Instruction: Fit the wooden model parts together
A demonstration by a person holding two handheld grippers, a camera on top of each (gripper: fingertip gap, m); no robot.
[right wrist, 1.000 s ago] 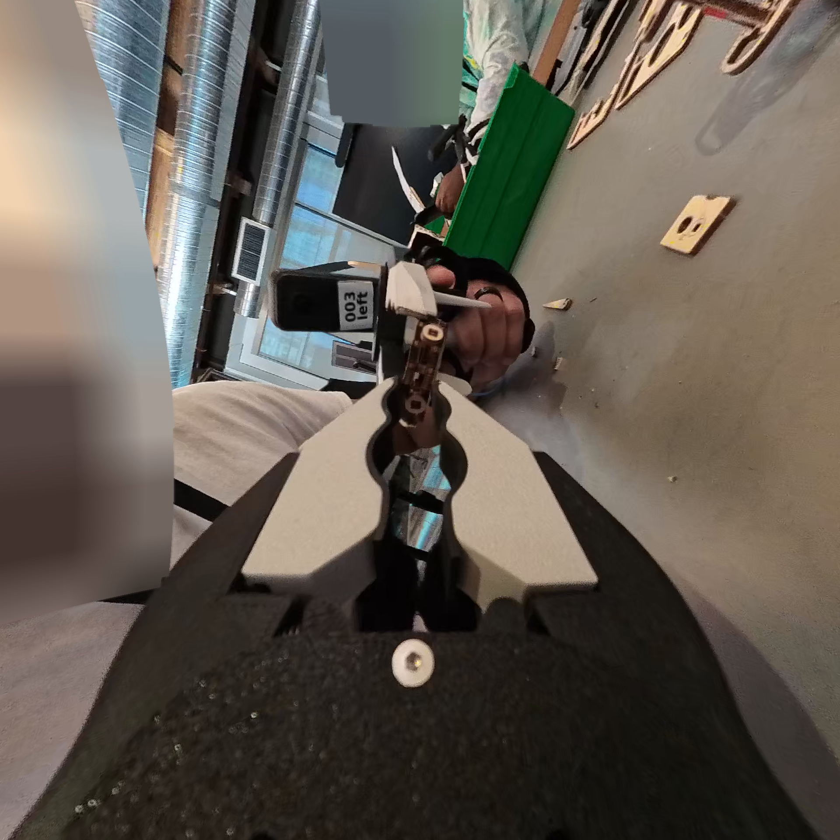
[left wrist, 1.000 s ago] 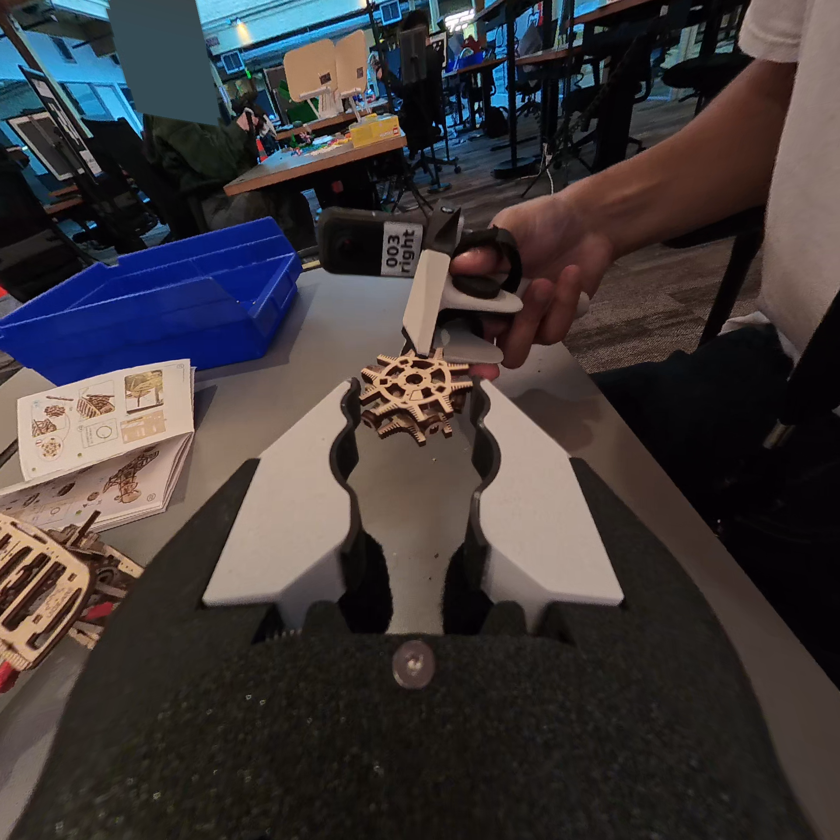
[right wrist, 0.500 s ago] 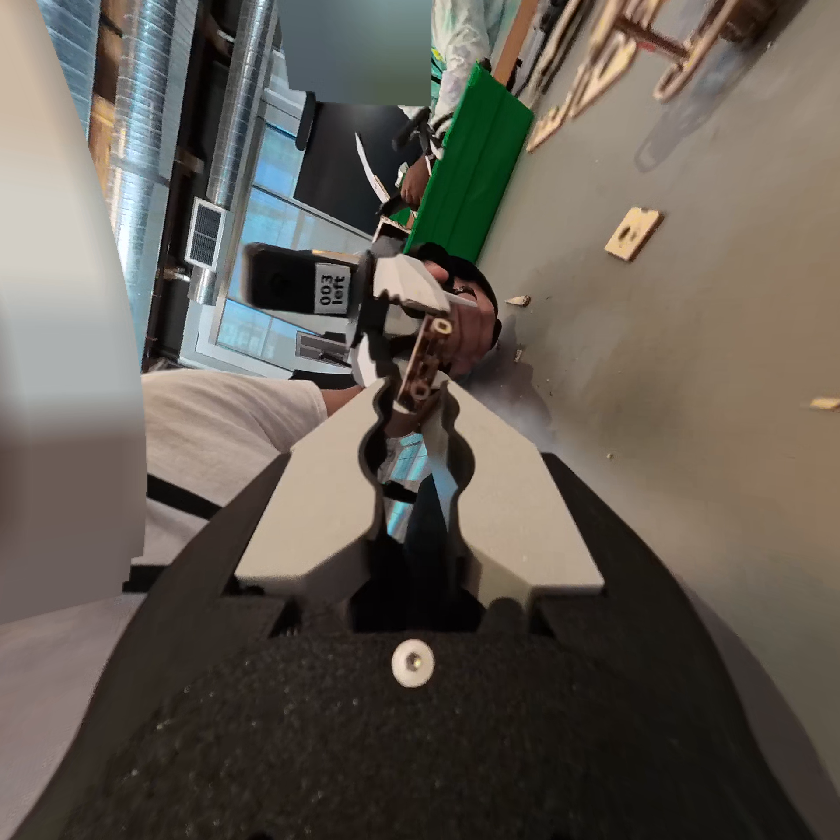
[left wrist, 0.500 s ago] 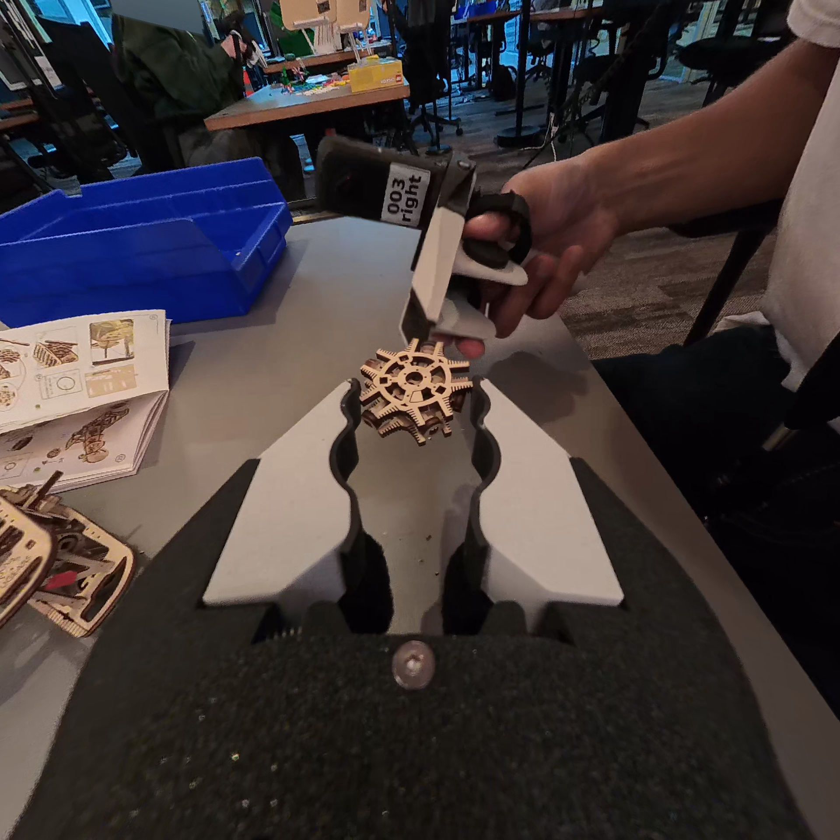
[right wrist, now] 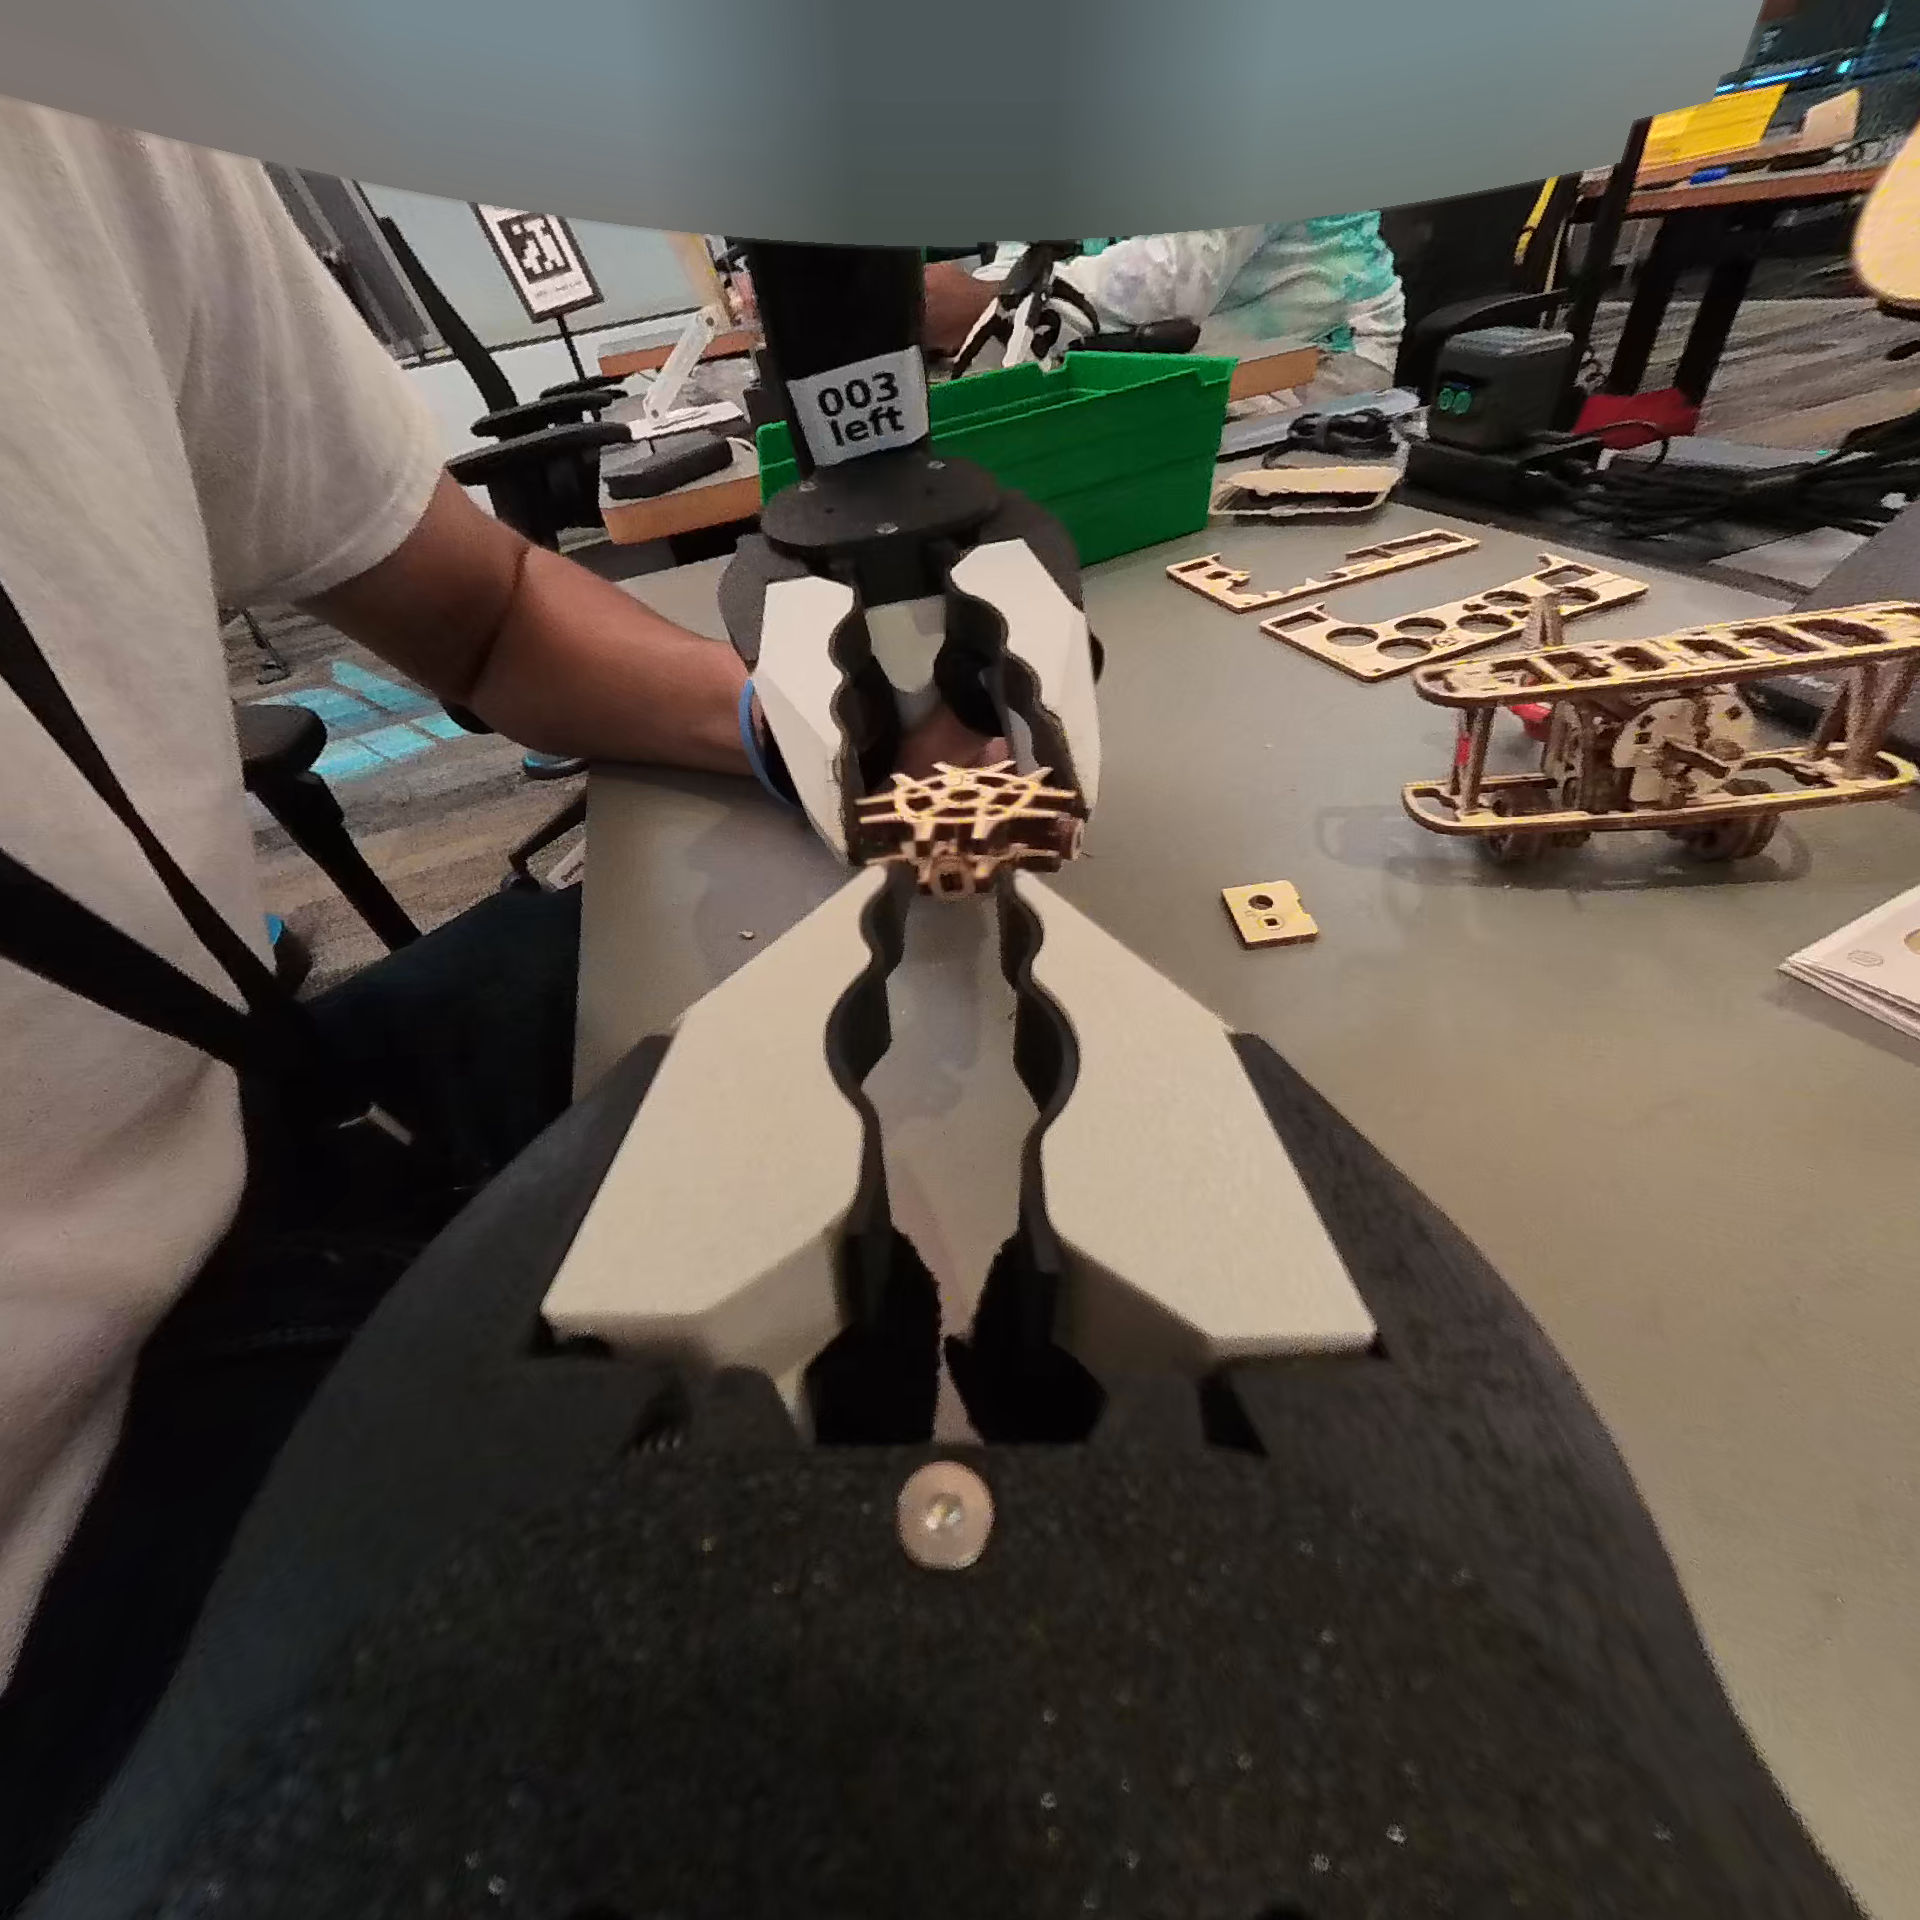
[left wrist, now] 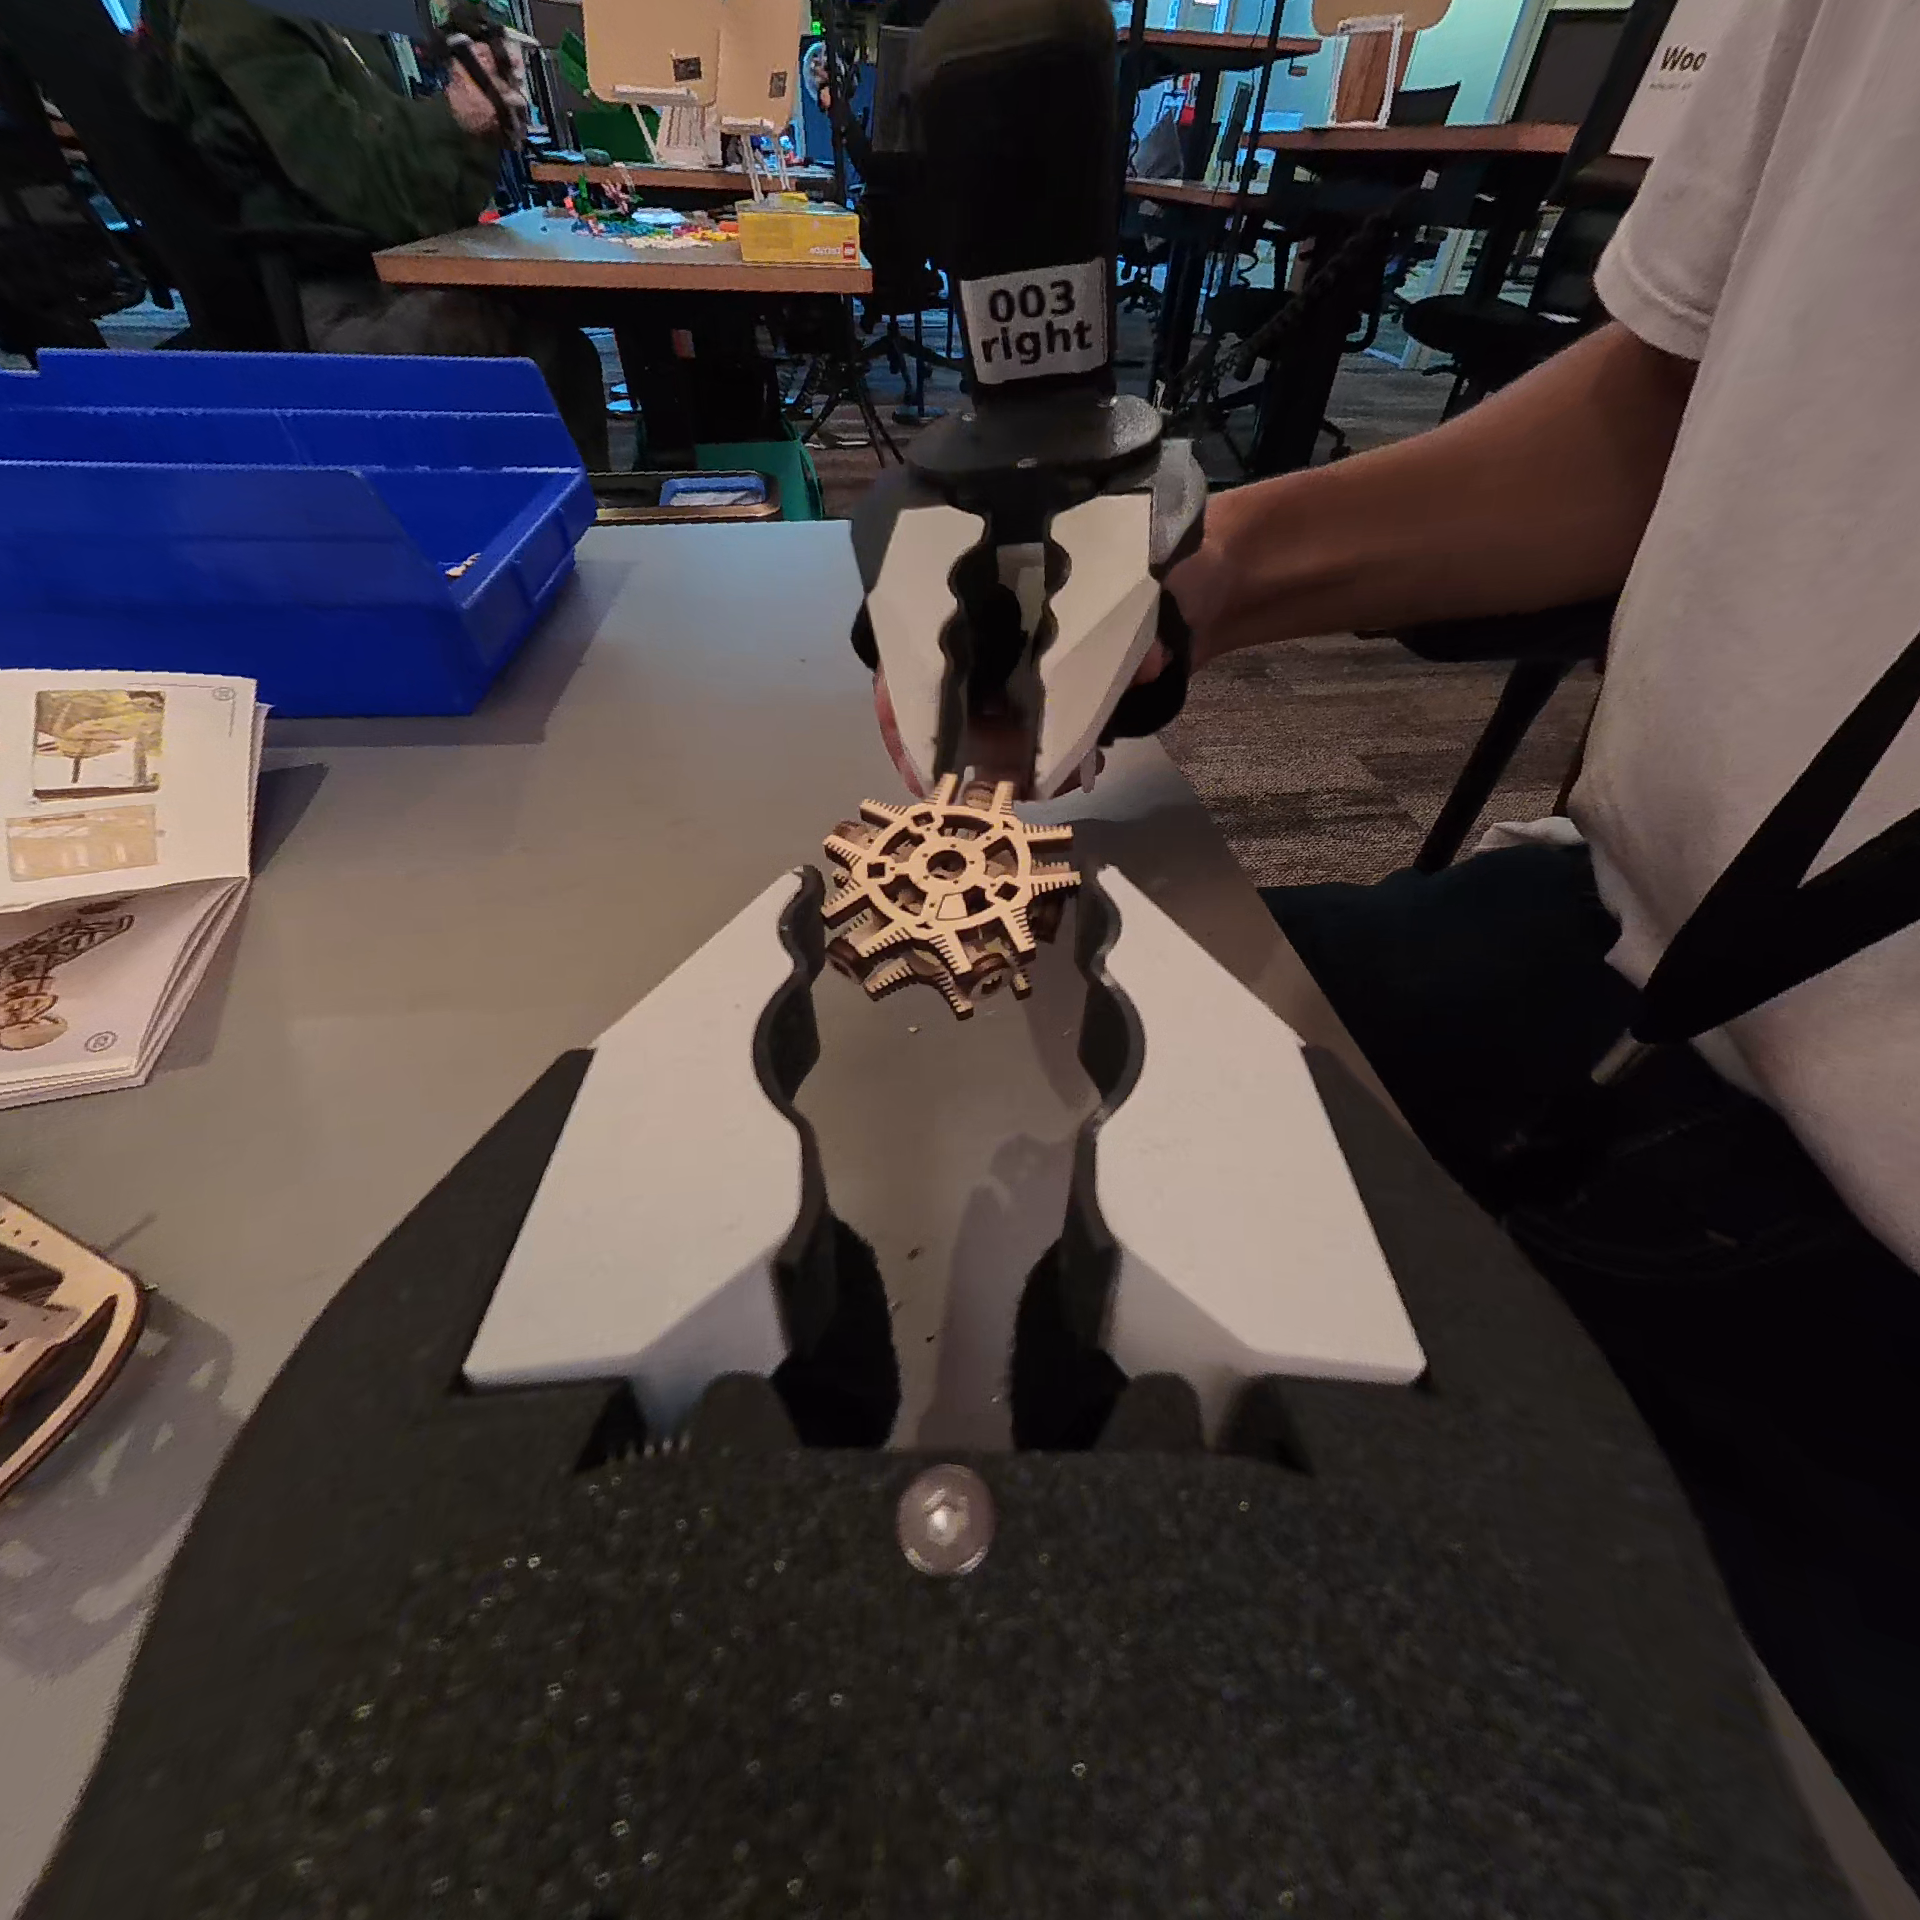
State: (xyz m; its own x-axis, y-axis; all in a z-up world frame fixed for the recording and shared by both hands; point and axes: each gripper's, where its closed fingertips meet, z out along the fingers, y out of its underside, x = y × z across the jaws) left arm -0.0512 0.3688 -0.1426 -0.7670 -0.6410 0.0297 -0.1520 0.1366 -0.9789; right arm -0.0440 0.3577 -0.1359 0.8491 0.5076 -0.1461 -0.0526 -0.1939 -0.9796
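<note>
Since the earlier frame, the right gripper [left wrist: 992,779] has swung upright to face the left gripper [left wrist: 945,894] head-on. Left jaws grip the wooden gear assembly [left wrist: 948,899] above the grey surface [left wrist: 520,935]; right jaws stand slightly parted at the gear's far edge.

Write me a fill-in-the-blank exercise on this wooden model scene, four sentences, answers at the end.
1. The round toothed wooden gear assembly is held between the fingers of the ____ gripper.
2. The right gripper reaches the gear from the far side, its fingertips at the gear's ____ edge.
3. The plastic bin behind the open paper instruction booklet is ____.
4. The finished wooden model standing on the grey table is a ____.

Answers: left; far; blue; biplane
</note>
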